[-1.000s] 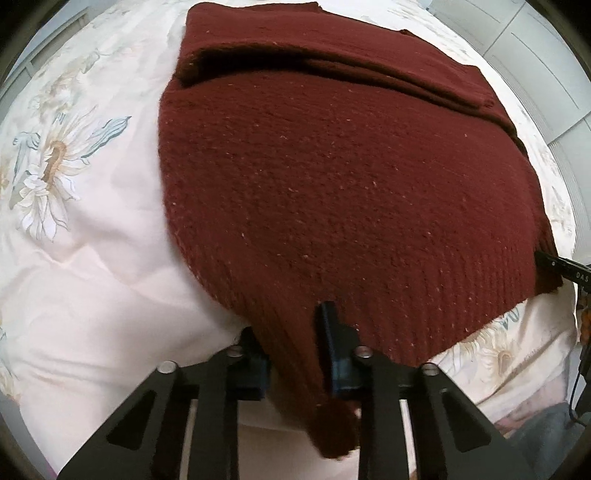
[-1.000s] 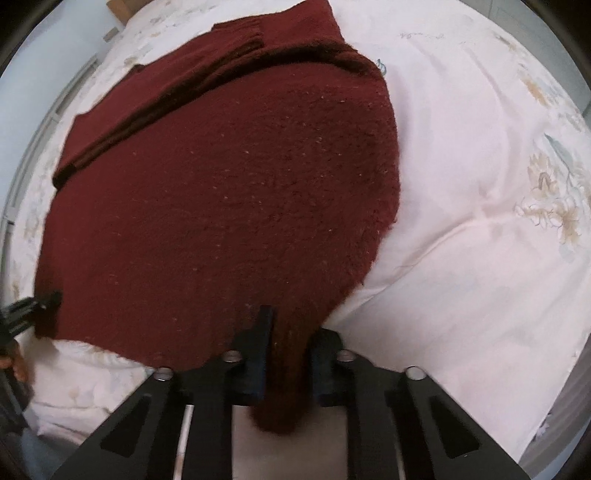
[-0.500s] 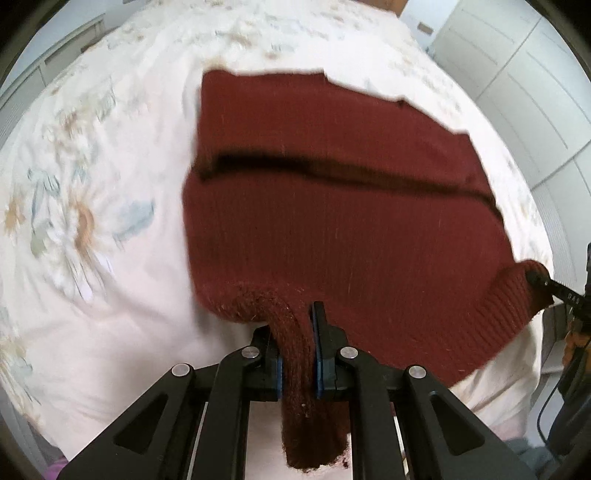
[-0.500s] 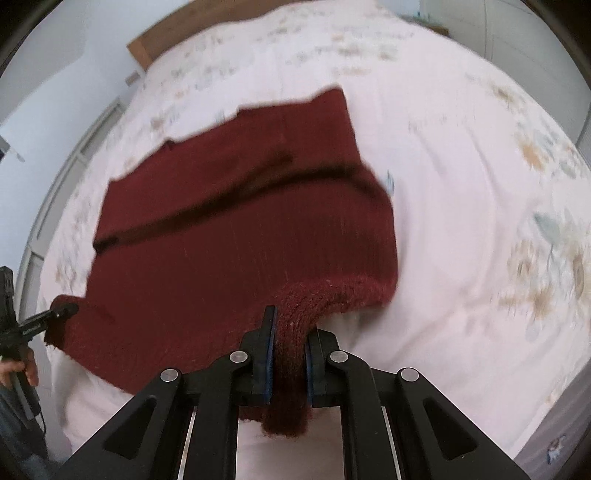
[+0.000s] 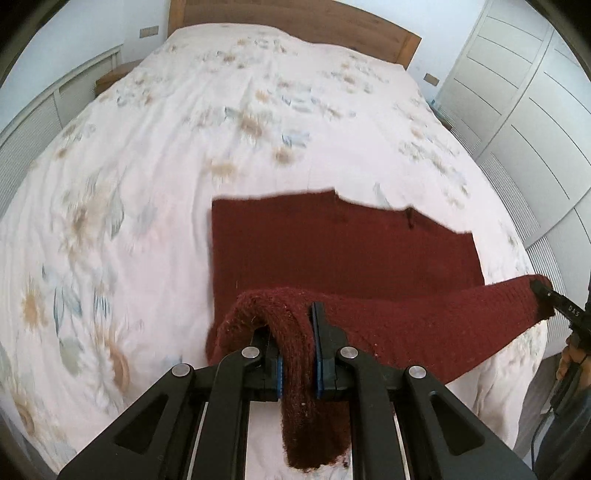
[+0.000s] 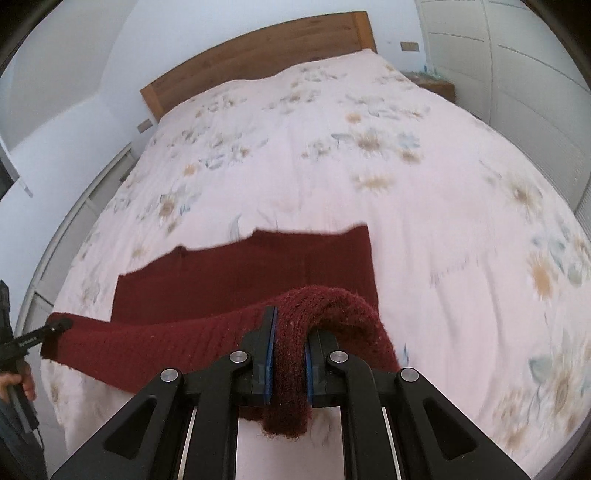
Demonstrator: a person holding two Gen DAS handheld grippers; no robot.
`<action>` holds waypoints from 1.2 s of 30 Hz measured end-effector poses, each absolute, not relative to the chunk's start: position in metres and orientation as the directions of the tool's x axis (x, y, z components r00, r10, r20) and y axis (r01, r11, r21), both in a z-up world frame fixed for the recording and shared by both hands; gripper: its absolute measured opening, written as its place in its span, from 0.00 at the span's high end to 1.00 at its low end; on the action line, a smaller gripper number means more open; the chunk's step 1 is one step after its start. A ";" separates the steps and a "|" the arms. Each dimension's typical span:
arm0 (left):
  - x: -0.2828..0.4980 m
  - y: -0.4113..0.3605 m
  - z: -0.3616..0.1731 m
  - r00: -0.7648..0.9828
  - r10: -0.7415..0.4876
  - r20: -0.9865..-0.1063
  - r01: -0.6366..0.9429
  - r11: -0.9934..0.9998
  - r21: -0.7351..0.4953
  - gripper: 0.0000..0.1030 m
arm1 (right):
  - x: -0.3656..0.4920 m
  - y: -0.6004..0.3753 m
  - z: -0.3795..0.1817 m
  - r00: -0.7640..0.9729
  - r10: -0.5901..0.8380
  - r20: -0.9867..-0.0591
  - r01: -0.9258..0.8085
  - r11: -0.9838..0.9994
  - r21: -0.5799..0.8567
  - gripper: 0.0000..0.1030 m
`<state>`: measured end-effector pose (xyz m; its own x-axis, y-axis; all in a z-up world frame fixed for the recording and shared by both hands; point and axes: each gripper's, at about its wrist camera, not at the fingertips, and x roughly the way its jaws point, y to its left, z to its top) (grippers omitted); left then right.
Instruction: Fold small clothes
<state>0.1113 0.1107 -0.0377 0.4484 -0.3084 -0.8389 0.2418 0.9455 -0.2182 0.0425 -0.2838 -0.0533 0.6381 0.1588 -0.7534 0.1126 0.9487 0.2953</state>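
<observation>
A dark red knitted sweater (image 5: 343, 251) lies on the flowered bedspread (image 5: 184, 155), its far part flat and its near hem lifted off the bed. My left gripper (image 5: 295, 332) is shut on the hem's left corner, and a wad of knit hangs down between its fingers. My right gripper (image 6: 290, 332) is shut on the hem's right corner of the sweater (image 6: 243, 269) in the same way. The raised hem stretches between the two. Each gripper shows at the edge of the other's view: the right gripper (image 5: 550, 295) and the left gripper (image 6: 55, 326).
A wooden headboard (image 5: 295, 18) closes the far end of the bed. White wardrobe doors (image 5: 535, 92) stand along the right, a white slatted panel (image 5: 37, 122) along the left. A hand (image 6: 14, 380) holds the left gripper's handle.
Both grippers have risen and tilted up with the hem held, lifting it off the bed. The sweater now looks smaller and farther, and the headboard and walls have come into view.
</observation>
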 end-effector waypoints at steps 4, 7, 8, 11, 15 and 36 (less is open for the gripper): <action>0.145 0.100 -0.041 0.457 -0.270 -0.848 0.241 0.955 -0.174 0.91 | 0.080 -0.283 -0.057 0.614 0.122 -0.780 0.114 0.964 0.240 0.88; 0.172 0.098 -0.055 0.439 -0.238 -0.866 0.210 0.965 -0.159 0.90 | 0.109 -0.278 -0.071 0.580 0.094 -0.809 0.120 0.973 0.199 0.88; 0.177 0.098 -0.062 0.433 -0.230 -0.872 0.204 0.967 -0.153 0.90 | 0.115 -0.277 -0.075 0.570 0.088 -0.817 0.121 0.974 0.189 0.88; 0.196 0.093 -0.084 0.418 -0.180 -0.890 0.192 0.975 -0.107 0.89 | 0.132 -0.275 -0.094 0.530 0.086 -0.843 0.128 0.975 0.180 0.88; 0.206 0.087 -0.107 0.415 -0.145 -0.898 0.196 0.978 -0.067 0.89 | 0.146 -0.274 -0.111 0.503 0.088 -0.860 0.142 0.973 0.183 0.88; 0.221 0.077 -0.099 0.420 -0.118 -0.900 0.145 0.987 -0.062 0.34 | 0.160 -0.279 -0.100 0.533 0.014 -0.846 0.193 0.972 0.138 0.30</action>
